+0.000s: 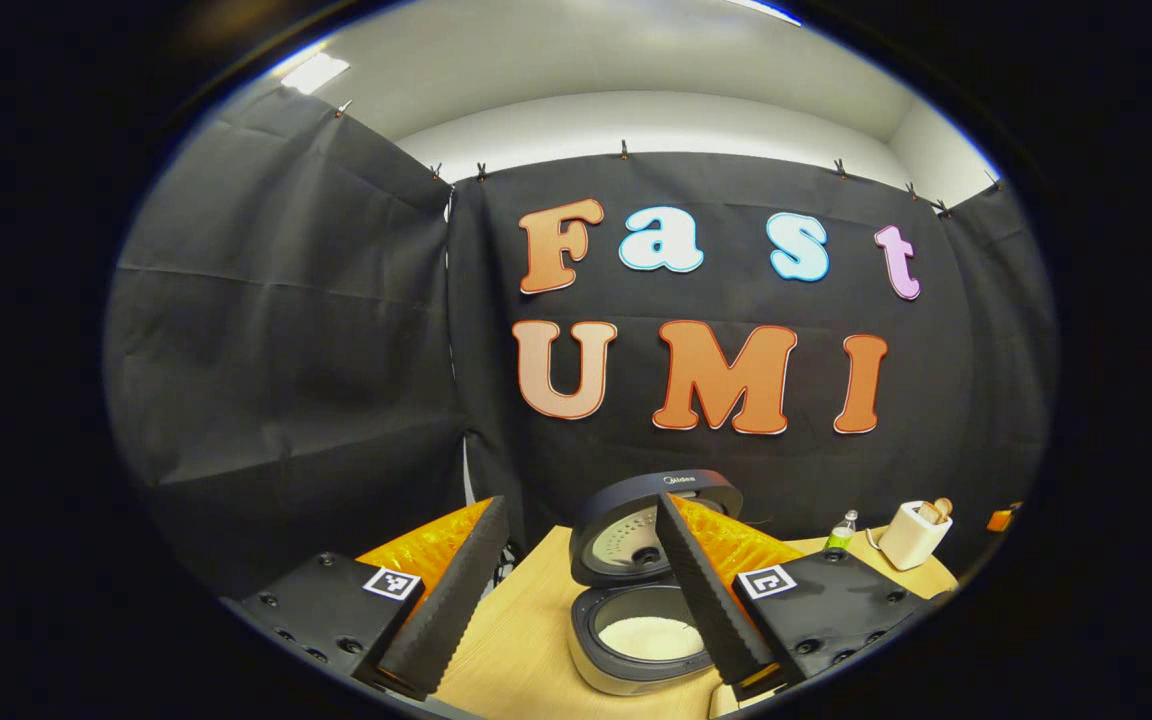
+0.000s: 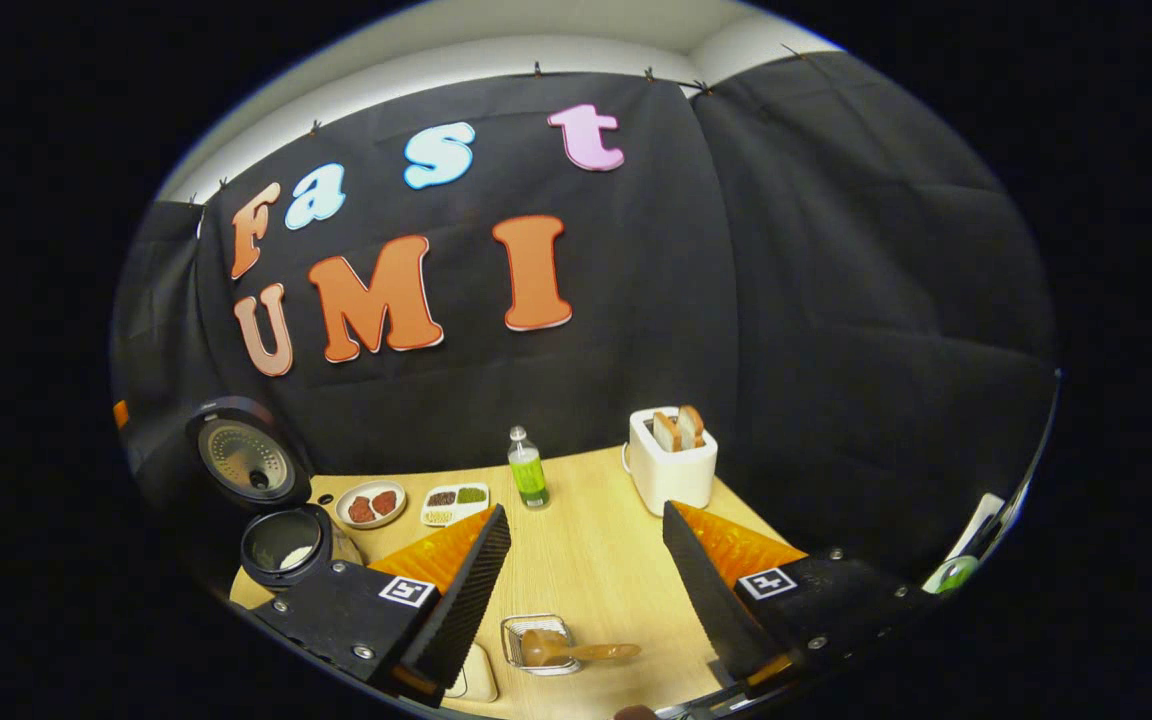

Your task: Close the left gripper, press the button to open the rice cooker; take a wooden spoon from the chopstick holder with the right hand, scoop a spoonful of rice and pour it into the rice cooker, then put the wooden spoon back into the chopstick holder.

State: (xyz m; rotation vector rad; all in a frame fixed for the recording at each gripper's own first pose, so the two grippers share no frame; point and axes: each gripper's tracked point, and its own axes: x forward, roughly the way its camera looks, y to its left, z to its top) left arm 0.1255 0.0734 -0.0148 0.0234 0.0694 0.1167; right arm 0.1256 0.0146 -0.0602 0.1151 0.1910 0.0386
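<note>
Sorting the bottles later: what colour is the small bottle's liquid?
Green, under a clear top; the small bottle shows best in the right gripper view.

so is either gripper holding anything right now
No. Both grippers are open with nothing between the fingers: the left gripper faces the open rice cooker, and the right gripper hovers above the wooden spoon.

Rice cooker lid: small pale brand mark near the top edge, too small to read.
Left gripper: square black-and-white coded tags, no letters.
Right gripper: same kind of coded tags, no letters.
</note>
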